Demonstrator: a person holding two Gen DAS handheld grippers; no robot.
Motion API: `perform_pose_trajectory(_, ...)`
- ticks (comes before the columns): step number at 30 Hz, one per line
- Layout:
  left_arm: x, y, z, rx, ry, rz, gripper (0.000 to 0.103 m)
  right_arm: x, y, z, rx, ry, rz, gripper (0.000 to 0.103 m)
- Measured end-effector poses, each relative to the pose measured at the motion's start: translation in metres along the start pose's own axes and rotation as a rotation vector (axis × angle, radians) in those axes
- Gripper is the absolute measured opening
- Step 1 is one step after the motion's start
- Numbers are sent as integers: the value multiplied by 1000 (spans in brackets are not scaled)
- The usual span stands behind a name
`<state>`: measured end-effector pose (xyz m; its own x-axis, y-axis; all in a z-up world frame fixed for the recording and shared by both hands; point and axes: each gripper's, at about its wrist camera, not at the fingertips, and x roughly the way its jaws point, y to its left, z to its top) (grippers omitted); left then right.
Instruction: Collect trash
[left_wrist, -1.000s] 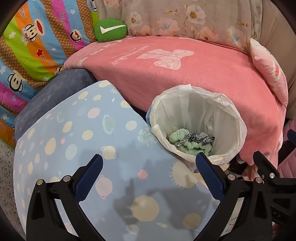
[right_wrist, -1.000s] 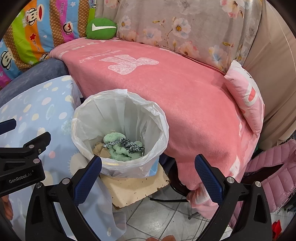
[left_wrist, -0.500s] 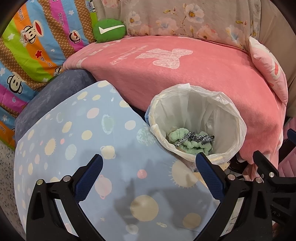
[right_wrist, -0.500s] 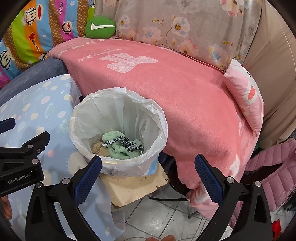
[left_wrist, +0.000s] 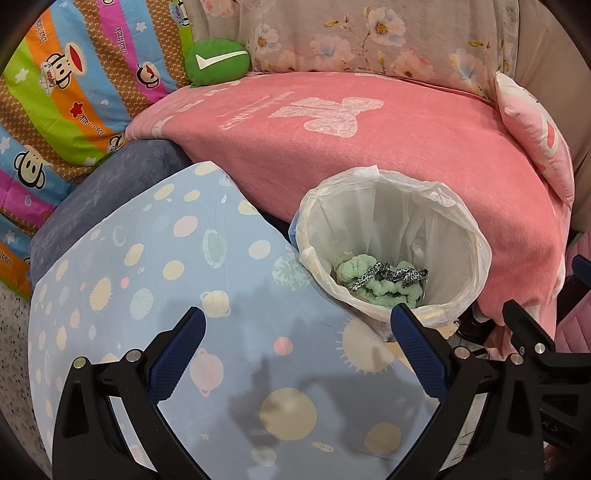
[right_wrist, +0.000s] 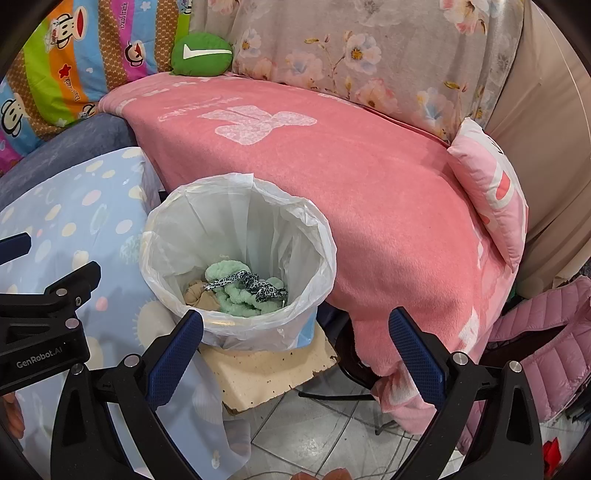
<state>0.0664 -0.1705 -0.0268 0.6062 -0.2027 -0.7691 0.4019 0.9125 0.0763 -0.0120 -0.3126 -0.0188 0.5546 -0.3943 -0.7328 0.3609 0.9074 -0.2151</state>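
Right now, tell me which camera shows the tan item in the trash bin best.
The right wrist view: the tan item lies exposed beside the green fluffy piece in the bin. In the left wrist view, the bin's near wall hides it.

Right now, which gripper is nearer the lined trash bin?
Right, though only by a narrow margin. The right gripper hangs open just short of the trash bin, its left finger at the rim. The left gripper sits open over the planet-print cloth, the bin off its right finger.

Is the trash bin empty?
No, the trash bin holds a fluffy green thing with a leopard-print strip lying across it, down at the bottom of the white liner.
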Motion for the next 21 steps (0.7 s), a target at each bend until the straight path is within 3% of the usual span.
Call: perform_pose_trajectory(21,-2,-1,0,5,0,0,96,0,1,0,-1,1,-3,96)
